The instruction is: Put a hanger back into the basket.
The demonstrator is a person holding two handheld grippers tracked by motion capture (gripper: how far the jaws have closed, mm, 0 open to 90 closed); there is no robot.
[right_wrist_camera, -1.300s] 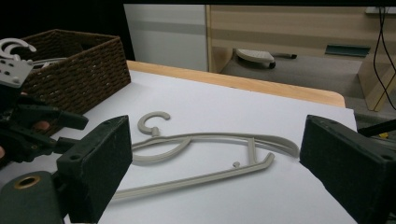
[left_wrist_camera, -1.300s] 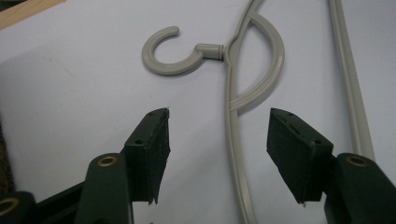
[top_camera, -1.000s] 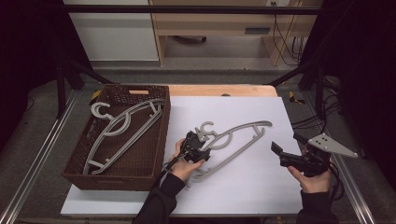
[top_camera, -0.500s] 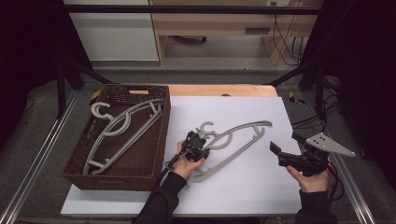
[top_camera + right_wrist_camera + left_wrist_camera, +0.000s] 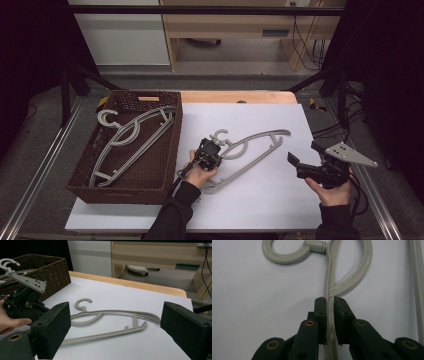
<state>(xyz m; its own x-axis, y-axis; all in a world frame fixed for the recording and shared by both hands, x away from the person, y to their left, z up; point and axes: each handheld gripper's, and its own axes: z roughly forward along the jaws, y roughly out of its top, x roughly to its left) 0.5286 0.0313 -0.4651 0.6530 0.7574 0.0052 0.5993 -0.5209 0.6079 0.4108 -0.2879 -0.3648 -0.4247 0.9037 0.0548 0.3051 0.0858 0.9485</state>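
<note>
A grey plastic hanger (image 5: 252,150) lies flat on the white table top (image 5: 280,210). My left gripper (image 5: 209,152) sits at the hanger's near arm just below the hook. In the left gripper view its jaws have just been closing, and the pads (image 5: 321,312) now press on the thin arm of the hanger (image 5: 352,282) from both sides, so the left gripper (image 5: 330,302) is shut on it. My right gripper (image 5: 302,159) hovers to the right of the hanger, open. Its view looks across the hanger (image 5: 110,313) with the right gripper (image 5: 118,323) empty.
A brown wicker basket (image 5: 125,187) stands at the table's left and holds more grey hangers (image 5: 135,135). The basket's wall (image 5: 50,267) rises behind the left gripper (image 5: 25,302). A wooden strip (image 5: 240,96) marks the far table edge. Metal rails run along both sides.
The left hand has edged slightly up along the hanger toward its hook. The right gripper has stayed where it was.
</note>
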